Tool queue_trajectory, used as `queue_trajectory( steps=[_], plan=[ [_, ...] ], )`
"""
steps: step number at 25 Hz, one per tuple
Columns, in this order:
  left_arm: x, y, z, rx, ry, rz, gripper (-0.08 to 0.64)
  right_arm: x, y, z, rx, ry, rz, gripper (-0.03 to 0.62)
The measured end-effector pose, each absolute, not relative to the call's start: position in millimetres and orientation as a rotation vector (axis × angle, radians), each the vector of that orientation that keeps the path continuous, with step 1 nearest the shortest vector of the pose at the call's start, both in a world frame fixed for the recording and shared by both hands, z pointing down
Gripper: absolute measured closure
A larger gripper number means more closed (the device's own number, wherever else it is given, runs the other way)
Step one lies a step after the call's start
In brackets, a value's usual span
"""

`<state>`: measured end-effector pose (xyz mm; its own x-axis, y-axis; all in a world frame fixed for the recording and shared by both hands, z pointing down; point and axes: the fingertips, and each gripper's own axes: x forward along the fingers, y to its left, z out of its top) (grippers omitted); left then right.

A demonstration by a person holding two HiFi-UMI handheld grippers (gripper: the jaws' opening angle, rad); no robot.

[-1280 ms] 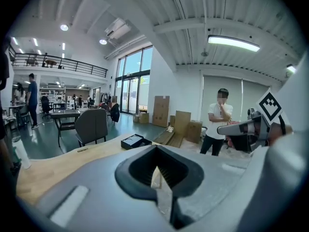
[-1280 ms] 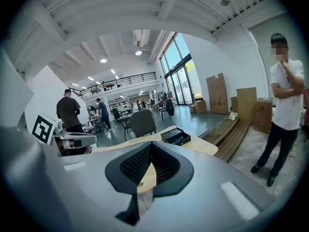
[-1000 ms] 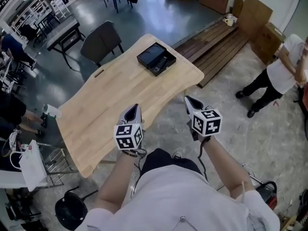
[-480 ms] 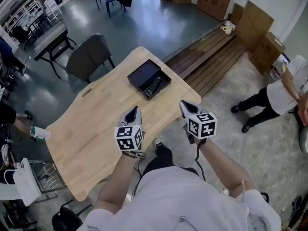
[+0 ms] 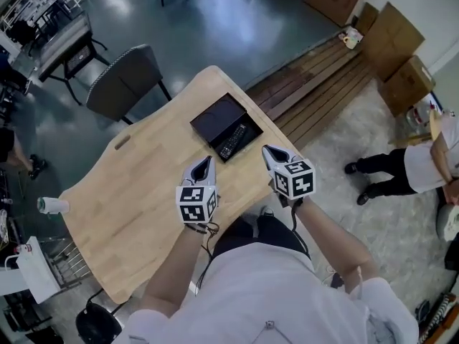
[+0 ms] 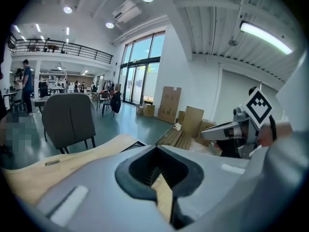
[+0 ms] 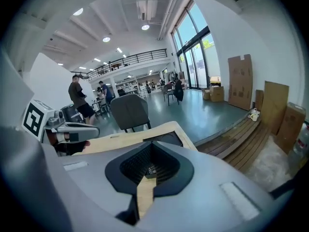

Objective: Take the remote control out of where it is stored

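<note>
Remote control (image 5: 234, 140) lies in the black box (image 5: 215, 119) on the bench (image 5: 143, 185), just beyond and between left gripper (image 5: 205, 160) and right gripper (image 5: 267, 151), its long axis near-left to far-right, both grippers' fingers pressed together on nothing.

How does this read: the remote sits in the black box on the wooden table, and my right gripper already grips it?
Not quite. The remote does sit in the black box on the wooden table, but the right gripper is not on it: the head view shows it short of the box, with nothing between its jaws.
</note>
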<state>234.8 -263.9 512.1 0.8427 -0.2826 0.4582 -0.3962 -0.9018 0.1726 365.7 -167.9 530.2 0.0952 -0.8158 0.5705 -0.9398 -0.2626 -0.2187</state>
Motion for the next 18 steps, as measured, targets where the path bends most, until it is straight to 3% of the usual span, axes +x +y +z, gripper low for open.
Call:
queue_trajectory(
  steps=[10, 15, 18],
  plan=[
    [215, -310, 555, 2.570, -0.755, 0.678, 0.558, 386, -279, 647, 1.398, -1.818, 0.563, 0.558],
    [193, -319, 588, 2.442, -0.899, 0.706, 0.558, 387, -306, 740, 0.861, -1.776, 0.337, 0.437],
    [177, -322, 605, 2.370, -0.977, 0.728, 0.558, 384, -312, 785, 0.553, -1.729, 0.130, 0.397]
  ],
)
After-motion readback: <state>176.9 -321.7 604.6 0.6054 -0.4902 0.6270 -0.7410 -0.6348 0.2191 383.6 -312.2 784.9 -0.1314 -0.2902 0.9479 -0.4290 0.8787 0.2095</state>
